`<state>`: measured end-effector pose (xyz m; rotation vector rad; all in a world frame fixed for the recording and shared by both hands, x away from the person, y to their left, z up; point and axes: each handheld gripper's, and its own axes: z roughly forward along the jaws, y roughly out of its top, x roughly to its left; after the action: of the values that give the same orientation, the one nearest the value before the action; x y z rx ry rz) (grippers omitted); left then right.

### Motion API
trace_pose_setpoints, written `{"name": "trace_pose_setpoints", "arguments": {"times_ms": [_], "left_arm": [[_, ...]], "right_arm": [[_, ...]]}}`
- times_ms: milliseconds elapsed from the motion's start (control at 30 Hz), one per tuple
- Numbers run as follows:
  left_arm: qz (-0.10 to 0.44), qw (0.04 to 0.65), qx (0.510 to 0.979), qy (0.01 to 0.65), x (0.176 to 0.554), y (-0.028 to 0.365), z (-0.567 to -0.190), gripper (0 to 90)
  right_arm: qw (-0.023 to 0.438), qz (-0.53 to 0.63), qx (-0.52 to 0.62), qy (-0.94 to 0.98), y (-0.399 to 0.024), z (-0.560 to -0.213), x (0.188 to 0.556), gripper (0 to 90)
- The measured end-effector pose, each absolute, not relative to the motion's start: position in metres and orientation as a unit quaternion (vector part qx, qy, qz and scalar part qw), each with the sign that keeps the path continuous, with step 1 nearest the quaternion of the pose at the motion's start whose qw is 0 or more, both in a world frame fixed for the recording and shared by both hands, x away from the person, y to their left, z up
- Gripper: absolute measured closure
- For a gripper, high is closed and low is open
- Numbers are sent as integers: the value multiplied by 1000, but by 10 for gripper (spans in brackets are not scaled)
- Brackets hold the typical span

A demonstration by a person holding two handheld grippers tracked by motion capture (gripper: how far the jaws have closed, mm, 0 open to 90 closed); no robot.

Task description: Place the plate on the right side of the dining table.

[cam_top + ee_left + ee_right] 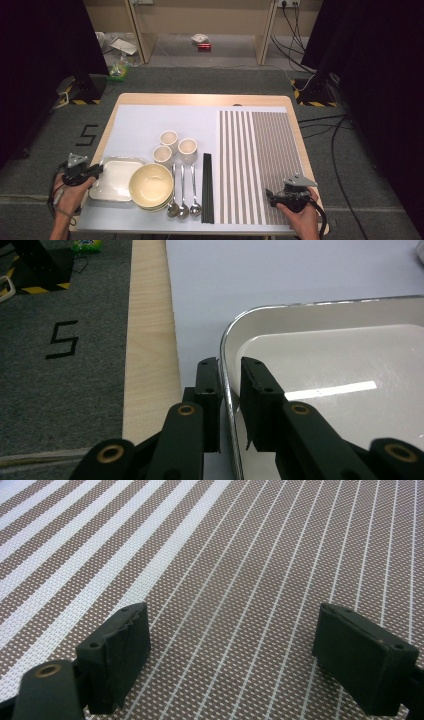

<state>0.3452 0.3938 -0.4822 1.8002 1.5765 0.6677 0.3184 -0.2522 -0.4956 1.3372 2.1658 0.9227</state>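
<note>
A white rectangular plate [114,181] with a shiny rim [300,305] lies at the table's front left. My left gripper [97,170] [229,362] is at its left edge. The jaws straddle the rim, one outside and one inside the plate, with a narrow gap between them. The inner jaw stands just clear of the rim, so the gripper is open. My right gripper [270,195] [232,612] hovers low over the brown striped mat [260,160] [250,555] at the front right. Its jaws are wide open with nothing between them.
A stack of yellow bowls [151,186] touches the plate's right side. Three spoons [182,200] and black chopsticks [207,190] lie beside the bowls, and three small cups [169,137] stand behind them. The table's wooden left edge [150,365] is close to the left gripper.
</note>
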Motion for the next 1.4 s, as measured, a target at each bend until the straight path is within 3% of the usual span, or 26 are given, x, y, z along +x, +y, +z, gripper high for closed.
{"name": "trace_pose_setpoints", "arguments": {"times_ms": [567,900,1400], "left_arm": [[246,339,674,609,353,398,-474,863],[258,329,681,601,364,391,-485,803],[259,320,696,588,365,392,-479,827]], "right_arm": [[214,333,484,780,-252,-496,318,158],[213,333,486,780,-252,-496,318,158],[213,333,486,780,-252,-496,318,158]]}}
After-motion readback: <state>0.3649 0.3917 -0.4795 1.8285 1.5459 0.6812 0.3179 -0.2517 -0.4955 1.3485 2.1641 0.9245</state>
